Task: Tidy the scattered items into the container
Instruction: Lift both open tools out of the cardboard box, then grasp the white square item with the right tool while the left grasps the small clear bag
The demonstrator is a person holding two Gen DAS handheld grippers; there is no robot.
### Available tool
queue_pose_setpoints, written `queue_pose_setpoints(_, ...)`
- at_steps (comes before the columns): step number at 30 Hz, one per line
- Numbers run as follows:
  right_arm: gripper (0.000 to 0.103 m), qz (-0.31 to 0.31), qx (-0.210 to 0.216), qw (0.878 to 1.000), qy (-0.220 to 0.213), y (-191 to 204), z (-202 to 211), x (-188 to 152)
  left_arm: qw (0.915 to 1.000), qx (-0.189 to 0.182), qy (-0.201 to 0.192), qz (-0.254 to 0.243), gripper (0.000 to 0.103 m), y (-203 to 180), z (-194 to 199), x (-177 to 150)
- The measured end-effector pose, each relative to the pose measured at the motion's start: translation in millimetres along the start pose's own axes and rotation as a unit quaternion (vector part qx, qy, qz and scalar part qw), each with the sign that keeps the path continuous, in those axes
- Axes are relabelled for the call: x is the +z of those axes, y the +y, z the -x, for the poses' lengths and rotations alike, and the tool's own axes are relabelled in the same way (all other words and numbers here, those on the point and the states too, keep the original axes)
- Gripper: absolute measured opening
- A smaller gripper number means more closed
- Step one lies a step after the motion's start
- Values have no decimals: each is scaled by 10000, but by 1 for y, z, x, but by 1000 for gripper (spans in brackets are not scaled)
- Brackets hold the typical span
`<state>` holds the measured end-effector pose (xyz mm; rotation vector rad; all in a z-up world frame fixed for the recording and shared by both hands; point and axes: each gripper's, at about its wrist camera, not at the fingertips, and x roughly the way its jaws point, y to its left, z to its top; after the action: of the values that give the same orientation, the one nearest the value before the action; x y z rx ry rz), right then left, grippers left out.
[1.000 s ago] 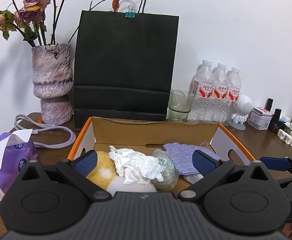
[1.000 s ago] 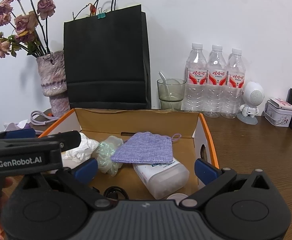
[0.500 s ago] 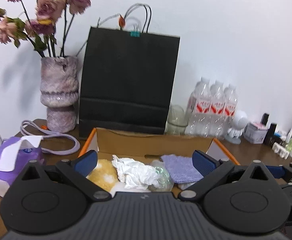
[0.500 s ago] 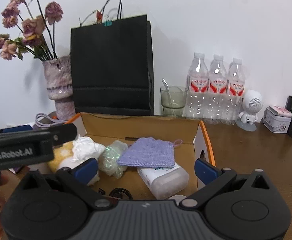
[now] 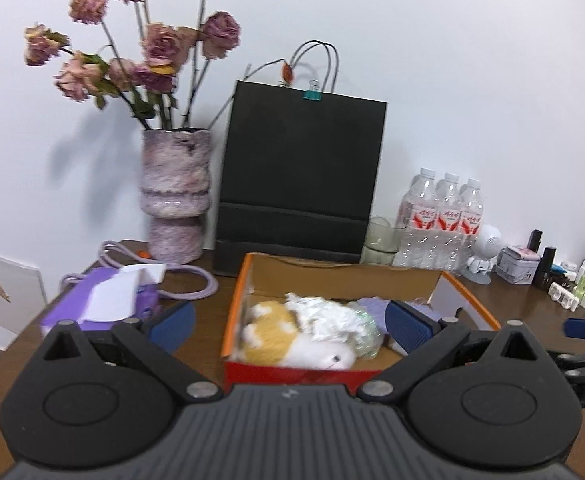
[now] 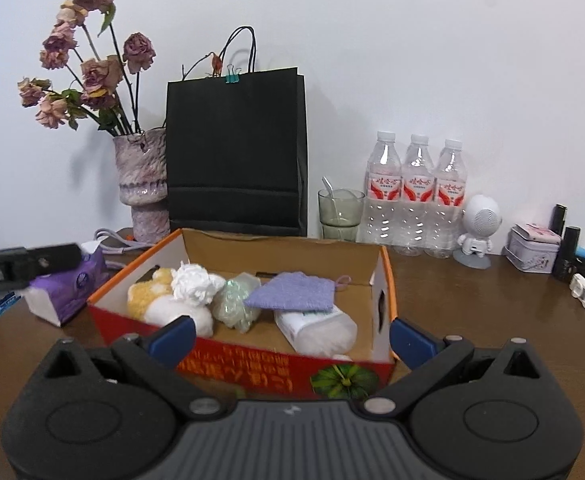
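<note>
Tissues in a purple pack (image 5: 104,304) are seen at the left of the worktop (image 6: 472,300), just beside the cardboard box (image 6: 248,368), with a lilac cable (image 5: 188,284) coiled behind the pack and a vase of dried roses (image 5: 174,196) further back against the wall. The box, the task's container, sits in the middle, near both cameras, in front of a black paper bag (image 6: 236,152). Inside it, from left to right, a yellow and white plush toy (image 6: 160,300), a crumpled white tissue (image 6: 194,282), a greenish translucent bundle (image 6: 236,300) and a lilac knitted pouch (image 6: 292,290) lying over a white plastic tub (image 6: 316,326) are gathered. To the right, a glass with a spoon (image 6: 340,214), three water bottles (image 6: 414,192), a small white robot figure (image 6: 478,230) and a tin (image 6: 532,248) are lined up at the far edge. The left gripper (image 5: 288,322) and the right gripper (image 6: 292,336) are both held back from the box, their jaws spread wide and nothing held between them. The gathering step is judged to be finished or nearly so, since no loose item is seen on the worktop close to the box. If anything more is to be tidied, the tissue pack at the left would be the likeliest candidate, and a wide grasp across its soft sides would be called for.
</note>
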<state>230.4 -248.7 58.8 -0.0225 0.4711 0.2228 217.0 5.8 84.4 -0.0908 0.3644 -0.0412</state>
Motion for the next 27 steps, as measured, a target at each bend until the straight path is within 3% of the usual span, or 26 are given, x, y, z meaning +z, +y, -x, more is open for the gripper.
queue_pose_setpoints(8, 103, 60, -203, 9994, 264, -11, 21, -42, 9994, 137, 239, -210, 103, 25, 25, -25)
queue_pose_setpoints(17, 102, -92, -624, 9941, 881, -30, 13, -96, 9948, 344, 950, -93, 103, 50, 17, -70)
queue_pose_setpoints(27, 101, -39, -626, 9932, 982, -27, -12, -95, 9898, 499, 1332, -42, 103, 51, -18, -85)
